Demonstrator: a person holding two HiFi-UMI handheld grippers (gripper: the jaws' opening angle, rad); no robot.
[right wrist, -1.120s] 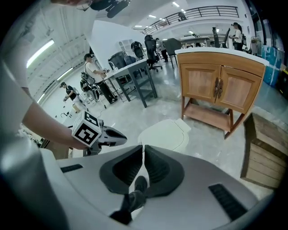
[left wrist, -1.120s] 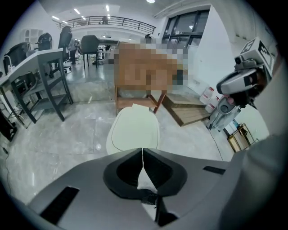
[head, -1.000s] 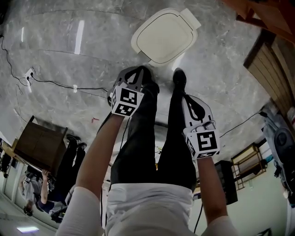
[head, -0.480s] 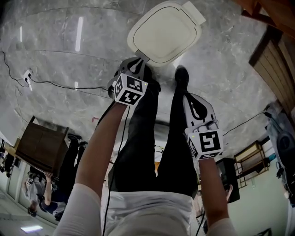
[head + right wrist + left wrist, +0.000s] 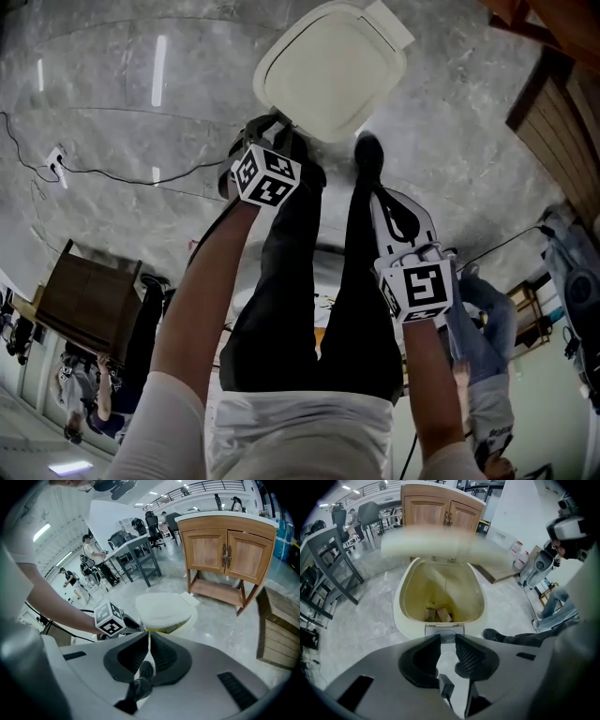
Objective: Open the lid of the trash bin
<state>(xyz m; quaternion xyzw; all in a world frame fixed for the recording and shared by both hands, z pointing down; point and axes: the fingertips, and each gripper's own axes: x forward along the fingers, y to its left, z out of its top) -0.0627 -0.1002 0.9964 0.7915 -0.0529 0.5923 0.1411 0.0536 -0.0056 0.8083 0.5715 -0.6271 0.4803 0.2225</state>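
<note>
Floor (image 5: 351,620) of grey, shiny marble is seen all around the trash bin (image 5: 401,613). The bin's lid (image 5: 436,543) is tipped up at a slant, so the inside is shown, with brown cardboard bits (image 5: 438,614) at the bottom. The left gripper (image 5: 445,640) is held just in front of the bin, its jaws a little apart with nothing between them. The right gripper (image 5: 149,633) is held further back from the bin, its jaws pressed together and empty. A wooden cabinet (image 5: 440,508) is placed behind the bin, and grey chairs (image 5: 333,555) are set off to its left side.
</note>
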